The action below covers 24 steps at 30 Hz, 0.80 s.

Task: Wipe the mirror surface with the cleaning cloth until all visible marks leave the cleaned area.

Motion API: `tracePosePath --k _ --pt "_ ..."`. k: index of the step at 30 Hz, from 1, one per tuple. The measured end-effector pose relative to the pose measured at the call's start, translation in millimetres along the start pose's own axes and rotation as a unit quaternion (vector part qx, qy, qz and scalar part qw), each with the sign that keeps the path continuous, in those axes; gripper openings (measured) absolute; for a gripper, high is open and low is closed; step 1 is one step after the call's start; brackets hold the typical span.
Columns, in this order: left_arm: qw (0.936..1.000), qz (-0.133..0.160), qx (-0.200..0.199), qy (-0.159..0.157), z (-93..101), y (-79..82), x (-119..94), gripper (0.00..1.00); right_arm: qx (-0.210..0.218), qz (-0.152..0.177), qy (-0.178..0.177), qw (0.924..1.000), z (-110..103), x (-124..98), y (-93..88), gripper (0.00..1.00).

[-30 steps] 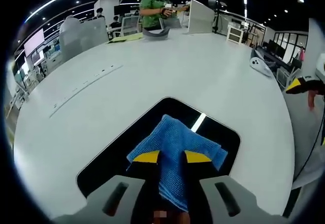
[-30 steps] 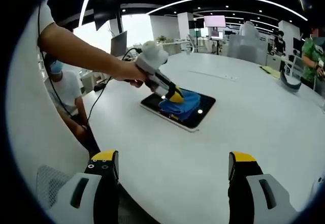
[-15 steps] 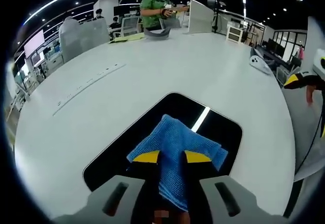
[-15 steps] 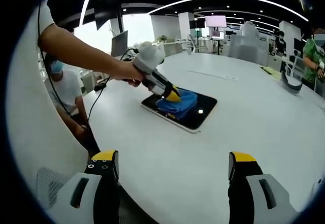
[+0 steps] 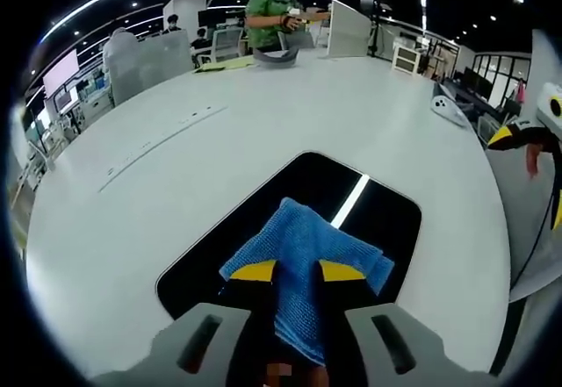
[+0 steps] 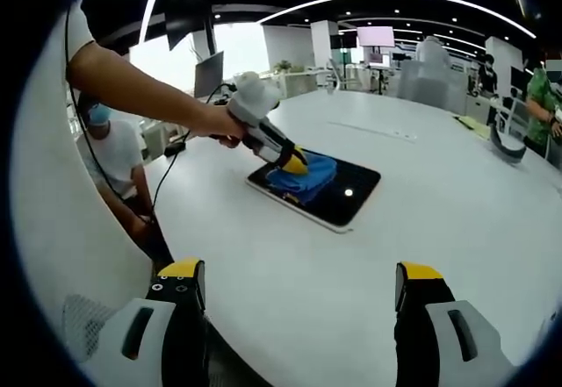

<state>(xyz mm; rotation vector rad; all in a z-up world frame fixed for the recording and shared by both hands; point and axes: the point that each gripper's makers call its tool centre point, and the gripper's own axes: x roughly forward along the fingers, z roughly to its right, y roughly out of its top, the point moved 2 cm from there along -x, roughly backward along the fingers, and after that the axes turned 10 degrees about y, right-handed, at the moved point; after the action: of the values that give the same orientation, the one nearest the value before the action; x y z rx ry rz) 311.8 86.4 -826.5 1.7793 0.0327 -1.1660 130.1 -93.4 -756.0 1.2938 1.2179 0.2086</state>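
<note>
left gripper (image 5: pixel 297 271) jaws clamp cloth (image 5: pixel 303 251) on mirror (image 5: pixel 369 225) | right gripper (image 6: pixel 299 286) jaws apart | no legible text

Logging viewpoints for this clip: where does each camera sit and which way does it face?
Left gripper view: rides the left gripper, looking down its jaws, shut on the cloth over the mirror.
Right gripper view: rides the open right gripper, held back over the table, facing the person's arm.
Shared: mirror, cloth, left gripper.

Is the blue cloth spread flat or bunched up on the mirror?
Bunched: the blue cloth sits folded under the left tool, covering part of the mirror.
</note>
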Motion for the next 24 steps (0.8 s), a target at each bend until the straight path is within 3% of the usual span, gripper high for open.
tracePosePath --k 24 --pt "1.0000 0.000 -0.002 -0.001 -21.7 -18.5 -16 0.15 -0.004 -0.004 0.008 1.0000 -7 12 5.7 0.89"
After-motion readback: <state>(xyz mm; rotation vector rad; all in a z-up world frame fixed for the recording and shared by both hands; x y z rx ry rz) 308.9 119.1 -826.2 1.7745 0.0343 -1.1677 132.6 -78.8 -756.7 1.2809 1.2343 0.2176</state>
